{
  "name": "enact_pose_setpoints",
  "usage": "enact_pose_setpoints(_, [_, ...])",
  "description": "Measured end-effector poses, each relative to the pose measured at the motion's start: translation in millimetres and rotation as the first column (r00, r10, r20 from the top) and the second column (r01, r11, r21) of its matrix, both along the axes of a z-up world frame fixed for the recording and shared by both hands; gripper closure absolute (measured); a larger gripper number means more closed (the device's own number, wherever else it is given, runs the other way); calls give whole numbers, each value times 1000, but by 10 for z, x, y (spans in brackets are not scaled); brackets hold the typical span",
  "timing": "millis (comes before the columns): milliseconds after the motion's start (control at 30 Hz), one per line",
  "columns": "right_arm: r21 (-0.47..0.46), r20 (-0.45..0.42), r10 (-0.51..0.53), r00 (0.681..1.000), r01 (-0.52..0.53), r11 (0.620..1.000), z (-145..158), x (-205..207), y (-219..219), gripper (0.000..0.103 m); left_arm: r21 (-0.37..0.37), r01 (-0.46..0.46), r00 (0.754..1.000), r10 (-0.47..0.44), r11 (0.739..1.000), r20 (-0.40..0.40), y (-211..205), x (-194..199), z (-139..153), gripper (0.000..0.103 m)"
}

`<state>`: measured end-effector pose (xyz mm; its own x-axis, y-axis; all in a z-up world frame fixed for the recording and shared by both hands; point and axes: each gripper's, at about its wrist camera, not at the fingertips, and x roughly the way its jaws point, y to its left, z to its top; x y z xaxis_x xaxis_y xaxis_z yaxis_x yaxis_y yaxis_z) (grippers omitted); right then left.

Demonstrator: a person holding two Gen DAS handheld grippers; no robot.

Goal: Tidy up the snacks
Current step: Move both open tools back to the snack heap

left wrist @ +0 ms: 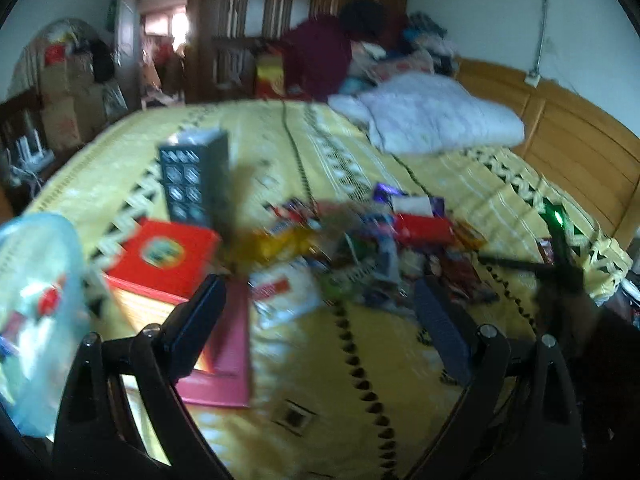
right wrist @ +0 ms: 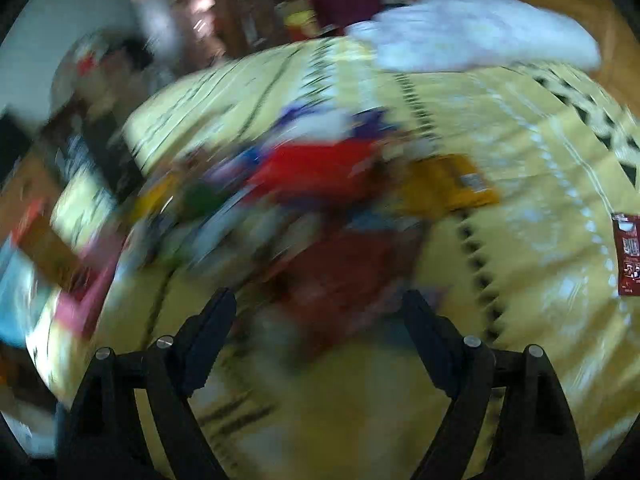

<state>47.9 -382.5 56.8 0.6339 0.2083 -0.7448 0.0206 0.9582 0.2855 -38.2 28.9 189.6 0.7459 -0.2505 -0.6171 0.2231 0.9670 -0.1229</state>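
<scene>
A heap of snack packets (left wrist: 372, 240) lies mid-bed on the yellow patterned bedspread (left wrist: 360, 400). A red box (left wrist: 164, 256) lies left of it on a pink flat box (left wrist: 228, 352), with a dark upright box (left wrist: 196, 184) behind. My left gripper (left wrist: 320, 292) is open and empty, hovering short of the heap. The right wrist view is motion-blurred: the heap (right wrist: 312, 184) shows as red, orange and purple packets. My right gripper (right wrist: 320, 300) is open and empty above a dark red packet (right wrist: 344, 276). The other gripper (left wrist: 560, 256) shows at the right of the left wrist view.
A light blue plastic bag (left wrist: 36, 312) with items sits at the near left. A white folded quilt (left wrist: 432, 116) lies at the far side by the wooden headboard (left wrist: 580, 136). A lone dark red packet (right wrist: 628, 256) lies at the right. A person in maroon (left wrist: 320, 52) bends beyond the bed.
</scene>
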Motion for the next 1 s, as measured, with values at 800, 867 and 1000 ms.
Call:
enact_pose_setpoints(800, [-7,-1,316,949,-316,949,174,-545,331,27,32,9,977,-2,999,-212,-355,137,-747,8])
enact_pose_setpoints(867, [27,-28,354,935,-353,935,116,-650,351,28,24,1,972,4,1000,-234,-332,130,-814,8])
enact_pose_setpoints(1000, [-222,-56,579,814,-575,787,54,-1059,1056,30,23,-4,968,10,1000,-250,-295,110,-850,8])
